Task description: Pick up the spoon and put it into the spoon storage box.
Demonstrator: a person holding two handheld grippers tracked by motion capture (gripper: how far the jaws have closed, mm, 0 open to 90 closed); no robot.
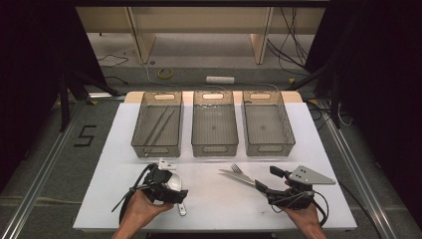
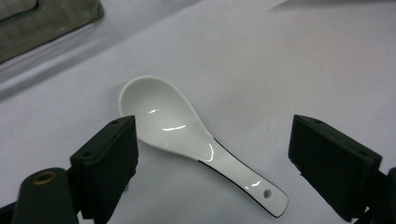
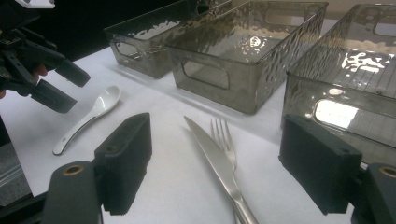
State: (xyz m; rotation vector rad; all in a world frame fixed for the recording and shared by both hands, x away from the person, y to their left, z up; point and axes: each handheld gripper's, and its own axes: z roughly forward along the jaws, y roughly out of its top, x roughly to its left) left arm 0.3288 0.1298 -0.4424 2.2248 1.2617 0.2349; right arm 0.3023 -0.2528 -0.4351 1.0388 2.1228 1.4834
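White spoon between open left jaws

White ceramic spoon [image 2: 187, 140] lies flat on the table [image 1: 219, 204], between the spread jaws of the left gripper [image 2: 212, 154], untouched. Right gripper [image 3: 215, 172] also spread wide, over a steel knife [image 3: 219, 168] and fork [image 3: 223, 137]. Three grey bins [image 1: 214, 124] behind.

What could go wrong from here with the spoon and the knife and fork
The white spoon lies flat and glossy between the open left gripper, so it may slip or skid when pinched. The knife lies against the fork between the open right gripper, so closing might catch both or nudge one aside.
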